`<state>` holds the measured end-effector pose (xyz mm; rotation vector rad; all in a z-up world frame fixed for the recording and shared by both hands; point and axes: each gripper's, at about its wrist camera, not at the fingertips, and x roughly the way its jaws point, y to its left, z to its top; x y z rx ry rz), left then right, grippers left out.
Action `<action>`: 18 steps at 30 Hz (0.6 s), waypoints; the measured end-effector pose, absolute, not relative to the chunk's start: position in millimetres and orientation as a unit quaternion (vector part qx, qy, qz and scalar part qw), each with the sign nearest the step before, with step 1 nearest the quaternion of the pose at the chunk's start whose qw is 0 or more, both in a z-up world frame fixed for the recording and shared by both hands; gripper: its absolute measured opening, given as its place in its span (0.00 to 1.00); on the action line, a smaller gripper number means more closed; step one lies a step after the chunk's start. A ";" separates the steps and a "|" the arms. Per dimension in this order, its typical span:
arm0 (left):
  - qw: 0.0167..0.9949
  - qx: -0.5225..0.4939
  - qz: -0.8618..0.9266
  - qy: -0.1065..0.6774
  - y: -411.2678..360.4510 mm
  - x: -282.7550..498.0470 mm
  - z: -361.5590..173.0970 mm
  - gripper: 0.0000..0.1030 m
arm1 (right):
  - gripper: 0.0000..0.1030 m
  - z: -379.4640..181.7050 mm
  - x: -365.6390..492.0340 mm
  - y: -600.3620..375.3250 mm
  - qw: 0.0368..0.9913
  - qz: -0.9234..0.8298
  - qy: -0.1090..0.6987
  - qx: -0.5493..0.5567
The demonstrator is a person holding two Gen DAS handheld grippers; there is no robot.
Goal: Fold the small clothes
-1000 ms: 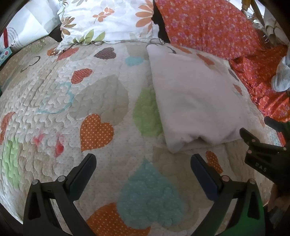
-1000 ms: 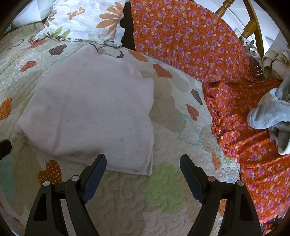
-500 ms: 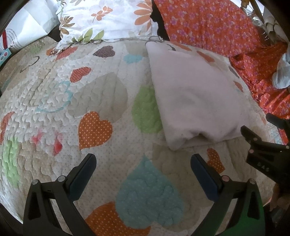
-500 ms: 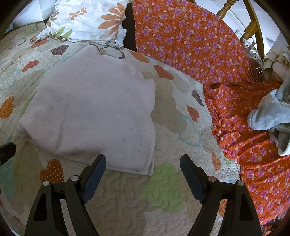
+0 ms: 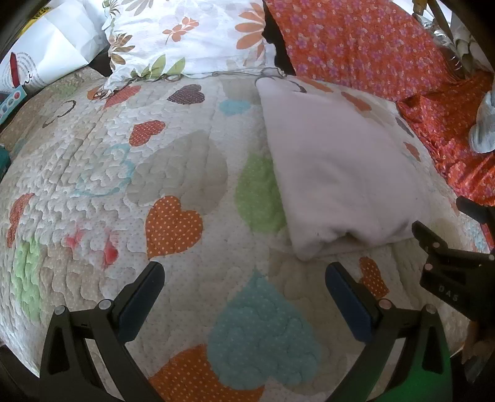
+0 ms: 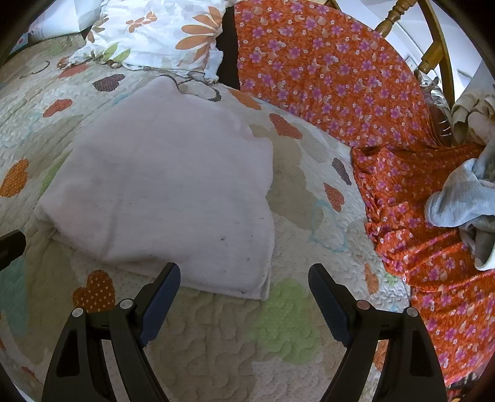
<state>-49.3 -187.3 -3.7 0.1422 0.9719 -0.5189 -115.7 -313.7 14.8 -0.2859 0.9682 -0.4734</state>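
A pale pinkish-white folded garment (image 5: pixel 337 173) lies flat on the heart-patterned quilt (image 5: pixel 173 173); it also shows in the right wrist view (image 6: pixel 167 191). My left gripper (image 5: pixel 244 297) is open and empty, over the quilt just short of the garment's near left corner. My right gripper (image 6: pixel 244 297) is open and empty, hovering at the garment's near right corner, its left finger (image 6: pixel 161 297) by the fabric edge. The right gripper's body (image 5: pixel 451 275) shows at the right of the left wrist view.
A floral white pillow (image 5: pixel 188 34) and an orange flowered pillow (image 6: pixel 324 71) lie at the head of the bed. An orange flowered sheet (image 6: pixel 433 235) with a heap of grey-blue clothes (image 6: pixel 461 201) lies to the right. A wooden bedpost (image 6: pixel 393 15) stands behind.
Both grippers have drifted slightly, so the garment sits a little lower and closer in the right wrist view. Jaws stay open; the garment has not moved.
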 end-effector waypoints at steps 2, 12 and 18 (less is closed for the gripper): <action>0.853 0.073 -0.247 0.454 -188.8 -51.3 -2.5 1.00 | 0.86 14.6 -115.9 -313.5 0.848 -0.225 0.460 -0.136; 0.855 0.074 -0.250 0.448 -190.9 -54.9 -0.4 1.00 | 0.86 11.7 -115.9 -310.7 0.846 -0.221 0.464 -0.140; 0.863 0.081 -0.245 0.435 -189.7 -57.3 1.8 1.00 | 0.86 10.7 -114.5 -309.4 0.846 -0.218 0.465 -0.144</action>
